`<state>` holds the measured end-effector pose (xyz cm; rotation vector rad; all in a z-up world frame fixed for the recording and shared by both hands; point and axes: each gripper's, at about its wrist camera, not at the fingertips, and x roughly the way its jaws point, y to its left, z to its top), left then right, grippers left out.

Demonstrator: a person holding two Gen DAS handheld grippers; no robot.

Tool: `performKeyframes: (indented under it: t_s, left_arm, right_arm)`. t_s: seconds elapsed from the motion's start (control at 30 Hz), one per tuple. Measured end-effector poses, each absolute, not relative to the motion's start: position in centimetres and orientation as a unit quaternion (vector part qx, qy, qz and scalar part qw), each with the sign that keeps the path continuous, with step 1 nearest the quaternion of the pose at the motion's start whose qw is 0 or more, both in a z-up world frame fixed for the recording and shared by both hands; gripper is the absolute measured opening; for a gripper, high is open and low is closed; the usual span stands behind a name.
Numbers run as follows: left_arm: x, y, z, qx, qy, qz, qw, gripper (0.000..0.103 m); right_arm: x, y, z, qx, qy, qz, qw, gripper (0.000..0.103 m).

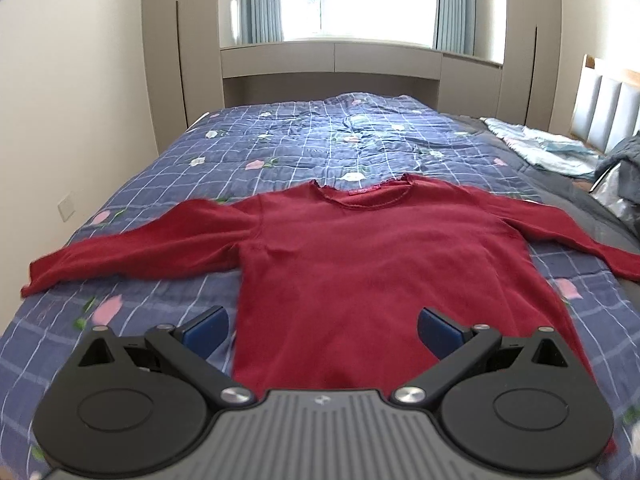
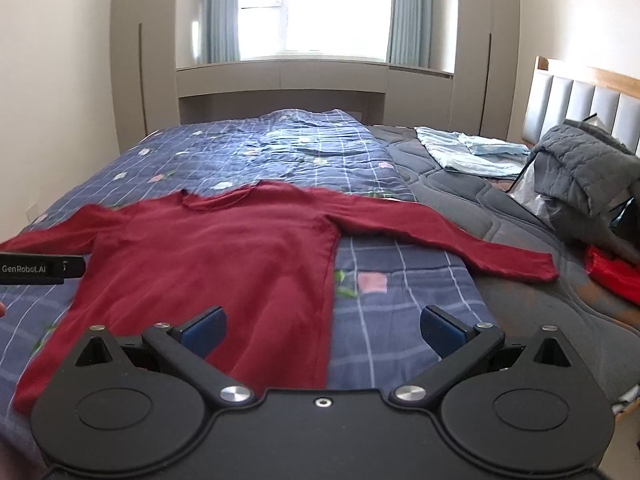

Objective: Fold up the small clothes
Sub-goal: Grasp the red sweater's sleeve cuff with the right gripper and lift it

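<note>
A dark red long-sleeved top (image 1: pixel 360 264) lies flat on the blue checked bed cover (image 1: pixel 280 148), neck away from me, both sleeves spread out sideways. It also shows in the right wrist view (image 2: pixel 208 256). My left gripper (image 1: pixel 323 332) is open and empty, held above the top's hem near its left side edge. My right gripper (image 2: pixel 323 330) is open and empty, above the top's right side edge near the hem. Part of the left gripper (image 2: pixel 40 269) shows at the left edge of the right wrist view.
A grey quilted jacket (image 2: pixel 584 168) and a bright red cloth (image 2: pixel 612 274) lie at the bed's right side. Light blue folded fabric (image 2: pixel 472 152) lies near the padded headboard (image 2: pixel 580 96). A grey mattress pad (image 2: pixel 460 200) shows right of the cover. Wardrobes and a window stand beyond.
</note>
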<state>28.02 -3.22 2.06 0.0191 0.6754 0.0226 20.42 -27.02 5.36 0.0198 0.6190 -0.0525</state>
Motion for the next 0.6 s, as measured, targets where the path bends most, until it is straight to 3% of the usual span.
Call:
performKeyframes:
  t_s: [0.27, 0.47, 0.6]
  left_arm:
    - [37.0, -7.2, 0.7, 0.037, 0.331, 0.002, 0.943, 0.103]
    - [42.5, -11.0, -1.9, 0.045, 0.336, 0.003, 0.941, 0.103]
    - [44.3, -12.6, -4.1, 0.022, 0.336, 0.001, 0.942, 0.103]
  right_arm:
    - [28.3, -32.8, 2.2, 0.038, 0.298, -0.028, 0.953, 0.103]
    - [31.2, -41.6, -1.1, 0.128, 0.247, -0.06, 0.958, 0.103]
    - [32.9, -47.4, -2.6, 0.155, 0.261, -0.062, 0.951, 0.103]
